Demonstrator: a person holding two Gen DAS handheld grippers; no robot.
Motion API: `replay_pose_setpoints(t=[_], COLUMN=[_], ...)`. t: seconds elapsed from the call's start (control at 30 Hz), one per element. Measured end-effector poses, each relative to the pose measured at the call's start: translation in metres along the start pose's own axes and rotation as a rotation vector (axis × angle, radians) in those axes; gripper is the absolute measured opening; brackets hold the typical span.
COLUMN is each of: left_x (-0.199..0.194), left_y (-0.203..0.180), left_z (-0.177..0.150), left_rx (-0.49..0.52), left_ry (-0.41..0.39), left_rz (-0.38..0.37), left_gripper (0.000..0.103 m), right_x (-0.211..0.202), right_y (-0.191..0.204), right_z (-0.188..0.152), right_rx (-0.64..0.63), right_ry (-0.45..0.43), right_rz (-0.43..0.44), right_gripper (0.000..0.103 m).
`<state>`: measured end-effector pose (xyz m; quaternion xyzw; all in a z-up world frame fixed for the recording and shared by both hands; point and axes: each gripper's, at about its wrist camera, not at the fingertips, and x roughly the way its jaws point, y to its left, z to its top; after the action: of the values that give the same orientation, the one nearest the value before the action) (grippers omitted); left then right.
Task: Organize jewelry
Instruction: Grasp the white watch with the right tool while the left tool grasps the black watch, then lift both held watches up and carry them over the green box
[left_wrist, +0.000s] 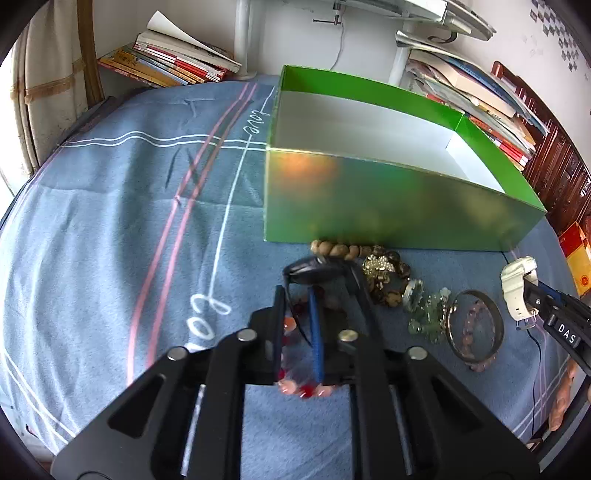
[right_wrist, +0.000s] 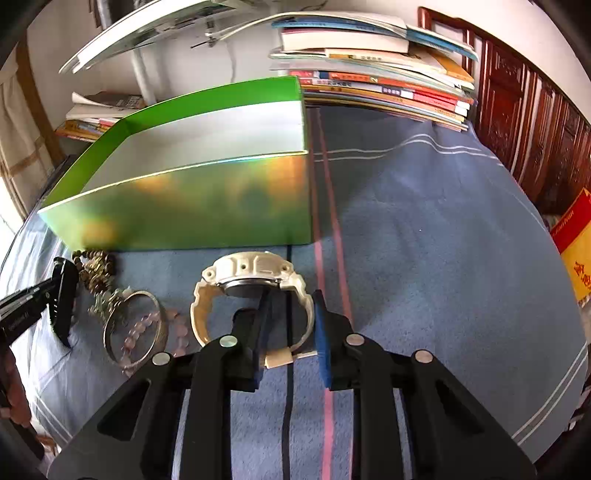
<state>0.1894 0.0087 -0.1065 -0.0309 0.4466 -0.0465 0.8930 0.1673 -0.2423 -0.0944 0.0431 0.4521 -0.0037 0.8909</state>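
Blue bedsheet (left_wrist: 110, 229), books (left_wrist: 177, 59) at back, green box (left_wrist: 369, 206) mid-sheet, bracelets (left_wrist: 388, 280) and bangle (left_wrist: 476, 325) just in front. Left gripper (left_wrist: 297, 314) clamped on black watch (left_wrist: 314, 271). Right gripper (right_wrist: 291, 314) jaws narrowly apart, pinching white watch (right_wrist: 255, 273) strap, lifted near box.

Setting: home bedroom or study. Work surface ahead of both tongs is a blue striped bedsheet (left_wrist: 110, 221) with "love" lettering. Beyond it: loose stacks of books (right_wrist: 376, 77) against a white wall, carved dark wood furniture (right_wrist: 524, 122) far right, curtain (left_wrist: 44, 92) far left.
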Motion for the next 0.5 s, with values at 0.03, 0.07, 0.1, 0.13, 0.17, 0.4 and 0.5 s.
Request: replay_pose_setpoints(t=[0.03, 0.07, 0.1, 0.13, 0.17, 0.4, 0.5], left_x=[-0.004, -0.008, -0.011, -0.016, -0.019, -0.019, -0.018], left_y=[0.001, 0.003, 0.006, 0.009, 0.012, 0.025, 0.025], left_z=[-0.001, -0.002, -0.003, -0.004, -0.005, -0.011, -0.012], left_rx=[0.002, 0.001, -0.001, -0.004, -0.004, -0.014, -0.025], left_ry=[-0.004, -0.006, -0.009, -0.013, -0.016, -0.009, -0.011], left_rz=[-0.001, -0.003, -0.002, -0.001, 0.001, 0.015, 0.034], left_gripper=[0.005, 0.005, 0.004, 0.004, 0.004, 0.008, 0.018], right_x=[-0.002, -0.005, -0.009, -0.013, -0.016, -0.016, -0.016], right_y=[0.001, 0.0, 0.001, 0.0, -0.001, -0.006, -0.006], right_z=[-0.001, -0.001, -0.002, -0.001, -0.002, -0.005, -0.007], right_rx=[-0.007, -0.01, -0.014, -0.013, -0.009, 0.001, 0.005], right_ry=[-0.003, -0.011, -0.02, -0.024, -0.03, -0.026, -0.026], right_rz=[0.002, -0.002, 0.0, 0.003, 0.006, -0.015, -0.023], right_gripper=[0.021, 0.008, 0.008, 0.008, 0.008, 0.009, 0.01])
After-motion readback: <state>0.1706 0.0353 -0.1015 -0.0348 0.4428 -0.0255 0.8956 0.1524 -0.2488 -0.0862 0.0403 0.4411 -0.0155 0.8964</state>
